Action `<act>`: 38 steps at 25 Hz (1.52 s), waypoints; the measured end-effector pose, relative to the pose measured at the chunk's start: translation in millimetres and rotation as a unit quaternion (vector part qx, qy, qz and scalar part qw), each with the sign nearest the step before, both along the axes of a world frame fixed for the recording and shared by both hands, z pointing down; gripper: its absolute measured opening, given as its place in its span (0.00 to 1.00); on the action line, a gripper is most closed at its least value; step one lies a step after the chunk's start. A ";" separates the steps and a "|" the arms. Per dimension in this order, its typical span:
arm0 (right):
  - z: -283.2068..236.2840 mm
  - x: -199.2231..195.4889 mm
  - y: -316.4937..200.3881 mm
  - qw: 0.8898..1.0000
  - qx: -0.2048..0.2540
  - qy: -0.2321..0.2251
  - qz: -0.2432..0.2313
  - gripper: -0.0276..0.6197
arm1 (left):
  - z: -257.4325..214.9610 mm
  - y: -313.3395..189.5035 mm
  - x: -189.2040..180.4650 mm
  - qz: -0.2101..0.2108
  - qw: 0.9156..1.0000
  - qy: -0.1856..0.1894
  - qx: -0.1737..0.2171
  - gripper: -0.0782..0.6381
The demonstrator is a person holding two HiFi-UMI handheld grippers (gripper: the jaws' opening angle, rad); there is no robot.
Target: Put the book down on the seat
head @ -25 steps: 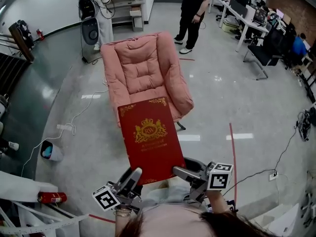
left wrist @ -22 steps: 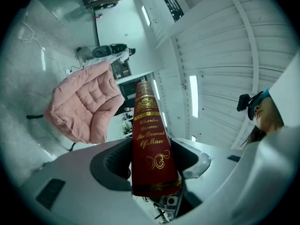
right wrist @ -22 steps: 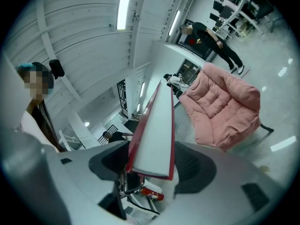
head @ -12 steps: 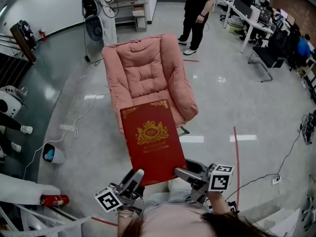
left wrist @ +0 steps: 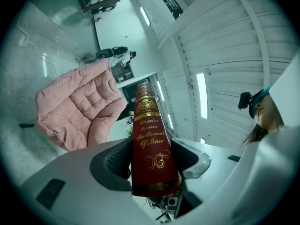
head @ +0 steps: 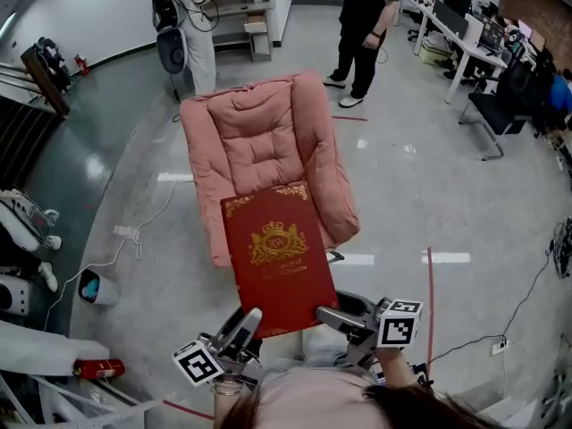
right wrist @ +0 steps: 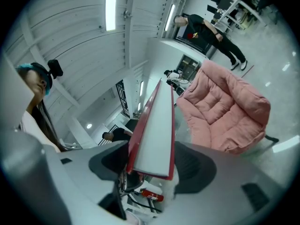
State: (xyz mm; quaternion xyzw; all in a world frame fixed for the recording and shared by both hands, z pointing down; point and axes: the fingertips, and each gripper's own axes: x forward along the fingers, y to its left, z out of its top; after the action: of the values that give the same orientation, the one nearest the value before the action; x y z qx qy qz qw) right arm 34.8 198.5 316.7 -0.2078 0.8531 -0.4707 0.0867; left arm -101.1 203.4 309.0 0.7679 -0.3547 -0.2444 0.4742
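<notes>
Both left gripper (head: 246,322) and right gripper (head: 326,315) clamp their fingers on the book (head: 279,256), which covers part of the seat (head: 264,146).

Red book (head: 278,257), gold crest, gold border; pink seat (head: 264,150).

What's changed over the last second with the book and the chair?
The book has come closer to the chair and now overlaps more of it in the head view. The left gripper and right gripper stay shut on its near edge.
</notes>
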 end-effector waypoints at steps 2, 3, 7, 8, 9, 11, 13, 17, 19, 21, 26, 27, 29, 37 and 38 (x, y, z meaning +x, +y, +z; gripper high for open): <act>1.0 6.6 -17.0 1.000 -0.003 0.000 -0.004 0.50 | 1.1 -15.7 6.7 -0.005 1.000 -0.001 -0.003 0.47; 1.2 10.3 -25.7 1.000 -0.004 0.000 -0.006 0.50 | 2.4 -23.3 10.1 -0.008 1.000 -0.002 -0.006 0.47; 3.0 25.9 -59.4 1.000 -0.005 -0.001 -0.016 0.50 | 7.3 -51.7 24.6 -0.022 1.000 -0.001 -0.013 0.47; 3.4 28.7 -67.5 1.000 -0.005 -0.001 -0.020 0.50 | 6.6 -58.8 27.9 -0.026 1.000 0.001 -0.012 0.47; 3.7 30.7 -75.0 1.000 -0.004 -0.002 -0.024 0.50 | 6.1 -65.2 30.3 -0.030 0.999 0.001 -0.011 0.47; 5.2 34.1 -87.2 0.999 -0.003 -0.003 -0.035 0.50 | 7.3 -74.5 33.7 -0.040 0.999 -0.003 -0.012 0.47; 7.1 38.5 -97.8 0.999 -0.002 -0.004 -0.045 0.50 | 10.1 -81.5 38.6 -0.050 0.999 -0.007 -0.013 0.47; 10.0 48.7 -118.7 0.998 -0.001 -0.005 -0.063 0.50 | 14.3 -95.8 50.2 -0.069 0.997 0.000 -0.019 0.47; 10.9 49.9 -126.3 0.998 -0.001 -0.006 -0.070 0.50 | 15.2 -100.8 52.0 -0.075 0.997 -0.002 -0.021 0.47; 12.5 49.2 -132.2 0.997 -0.002 -0.008 -0.073 0.50 | 16.8 -105.3 51.7 -0.079 0.997 -0.006 -0.023 0.47; 19.0 49.2 -142.7 0.997 -0.013 -0.010 -0.074 0.50 | 22.8 -115.4 52.2 -0.083 0.996 0.004 -0.038 0.47; 19.7 49.1 -144.2 0.997 -0.015 -0.010 -0.072 0.50 | 22.6 -117.7 51.9 -0.082 0.996 0.002 -0.038 0.47; 21.2 48.4 -147.6 0.997 -0.019 -0.010 -0.069 0.50 | 23.1 -122.7 51.4 -0.080 0.996 0.007 -0.041 0.47; 42.1 40.0 -165.0 0.998 -0.036 0.009 -0.055 0.50 | 45.7 -144.4 41.3 -0.070 0.995 0.021 -0.062 0.47; 46.6 38.6 -166.7 0.998 -0.039 0.012 -0.054 0.50 | 50.0 -146.7 39.7 -0.067 0.995 0.022 -0.066 0.47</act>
State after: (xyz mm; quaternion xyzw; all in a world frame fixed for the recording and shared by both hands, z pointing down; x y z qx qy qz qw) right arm 73.5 31.8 363.3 -0.1705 0.8449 -0.5052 0.0433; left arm -61.4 56.7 359.0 0.7035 -0.4105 -0.2688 0.5141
